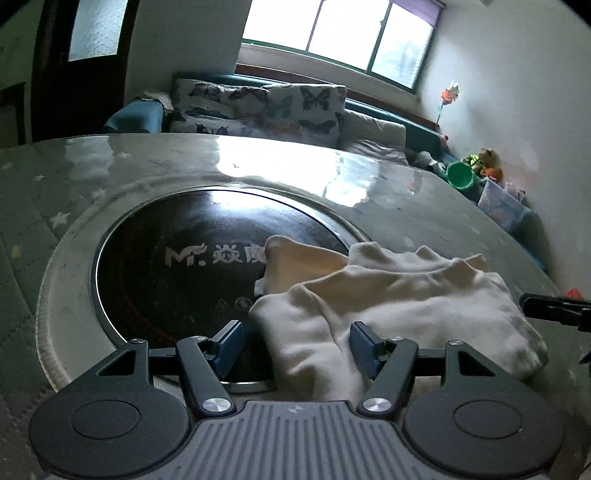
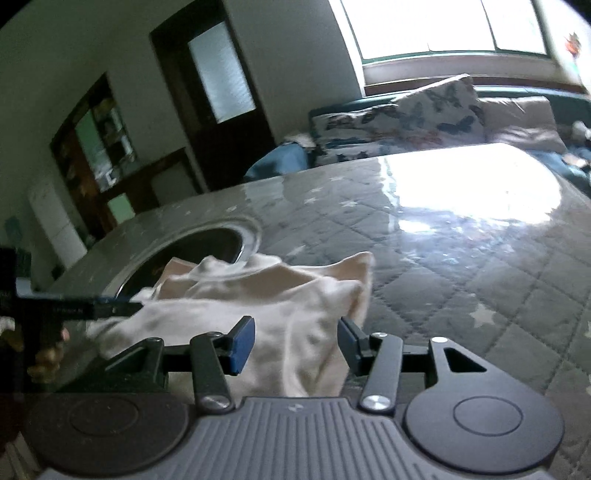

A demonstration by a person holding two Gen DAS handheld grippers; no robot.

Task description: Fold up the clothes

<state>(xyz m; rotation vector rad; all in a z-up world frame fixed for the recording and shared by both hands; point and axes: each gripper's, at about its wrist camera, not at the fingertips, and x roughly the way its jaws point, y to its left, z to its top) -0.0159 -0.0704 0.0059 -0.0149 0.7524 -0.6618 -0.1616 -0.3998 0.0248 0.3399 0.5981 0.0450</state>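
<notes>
While cream garment (image 1: 388, 306) lies bunched on worktop (image 1: 147, 162), your left gripper (image 1: 297, 347) and right gripper (image 2: 295, 343) fingers stand wide, cloth apparently between, ungripped.

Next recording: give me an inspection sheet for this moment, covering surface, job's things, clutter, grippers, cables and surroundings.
Surface: quilted grey table cover with pale stars under a glossy clear sheet; round black cooktop set in a metal ring.
Job's things: one cream garment, bunched and creased, partly overlapping the cooktop.
Clutter: nothing seen on the table besides the garment.
Grippers: left gripper open, garment cloth between its blue pads; right gripper open, cloth between its pads too.
Cables: nothing seen.
Surroundings: sofa with butterfly cushions, bright window, dark door, green cup and toys by the wall.
</notes>
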